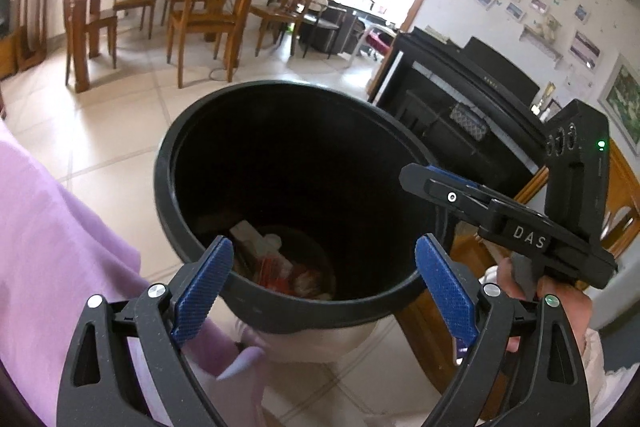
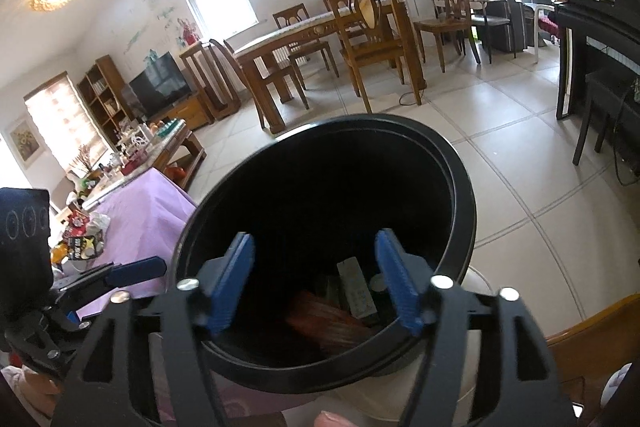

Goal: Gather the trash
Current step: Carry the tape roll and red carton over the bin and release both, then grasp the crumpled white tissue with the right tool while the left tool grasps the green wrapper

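Note:
A black round trash bin [image 1: 192, 155] stands on the tiled floor beside a purple-clothed table; it also shows in the right wrist view [image 2: 466, 195]. Wrappers and paper trash [image 1: 280, 263] lie at its bottom, seen too in the right wrist view [image 2: 340, 311]. My left gripper [image 1: 324, 291] is open and empty over the bin's near rim. My right gripper [image 2: 316, 283] is open and empty above the bin mouth; it shows from the side in the left wrist view [image 1: 440, 183]. More trash packets [image 2: 82, 239] lie on the purple table.
The purple tablecloth [image 1: 52, 235] hangs left of the bin. A black piano [image 1: 472, 95] stands to the right, with a wooden chair [image 2: 592, 331] close by. A dining table with chairs [image 1: 160, 7] is farther back. A coffee table with clutter [image 2: 136, 155] and a TV stand sit far left.

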Available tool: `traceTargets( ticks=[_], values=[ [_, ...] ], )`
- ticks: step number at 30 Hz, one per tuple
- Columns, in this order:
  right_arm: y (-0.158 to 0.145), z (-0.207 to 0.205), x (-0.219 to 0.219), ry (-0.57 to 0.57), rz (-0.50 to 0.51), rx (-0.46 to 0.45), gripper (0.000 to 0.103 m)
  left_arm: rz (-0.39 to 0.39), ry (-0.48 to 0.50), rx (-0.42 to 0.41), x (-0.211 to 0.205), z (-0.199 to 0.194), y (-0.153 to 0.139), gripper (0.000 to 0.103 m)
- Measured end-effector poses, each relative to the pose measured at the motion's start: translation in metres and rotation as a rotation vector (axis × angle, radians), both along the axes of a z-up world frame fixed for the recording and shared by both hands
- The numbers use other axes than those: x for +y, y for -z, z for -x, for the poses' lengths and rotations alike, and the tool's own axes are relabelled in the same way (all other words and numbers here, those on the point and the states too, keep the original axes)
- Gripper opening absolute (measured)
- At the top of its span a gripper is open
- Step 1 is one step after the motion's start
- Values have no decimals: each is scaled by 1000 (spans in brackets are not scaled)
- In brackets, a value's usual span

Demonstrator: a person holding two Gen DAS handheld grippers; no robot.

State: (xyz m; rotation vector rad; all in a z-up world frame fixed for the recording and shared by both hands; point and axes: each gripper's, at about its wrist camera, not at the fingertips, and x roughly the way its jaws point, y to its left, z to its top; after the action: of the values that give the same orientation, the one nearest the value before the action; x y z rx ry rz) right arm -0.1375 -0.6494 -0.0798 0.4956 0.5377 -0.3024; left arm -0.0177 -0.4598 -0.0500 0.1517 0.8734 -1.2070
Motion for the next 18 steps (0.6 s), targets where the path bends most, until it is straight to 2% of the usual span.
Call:
traceTargets(
  ticks=[2, 4, 10, 14, 18],
  values=[
    [-5, 0, 5, -5, 9, -7, 68, 20, -11, -2, 13, 2, -7, 91],
    [-13, -2, 12, -17, 19, -17, 75, 46, -19, -8, 29, 6, -14, 91],
    [-41, -23, 57, -119, 78, -46, 77, 130, -109, -57, 106, 6, -45, 91],
    [-54, -55, 107, -244, 114, -41, 79, 169, -246, -94, 178, -9, -65, 91],
    [-59, -91, 153, -373, 108, -21, 79, 155, -454, -147, 271, -38, -80, 91]
  ],
)
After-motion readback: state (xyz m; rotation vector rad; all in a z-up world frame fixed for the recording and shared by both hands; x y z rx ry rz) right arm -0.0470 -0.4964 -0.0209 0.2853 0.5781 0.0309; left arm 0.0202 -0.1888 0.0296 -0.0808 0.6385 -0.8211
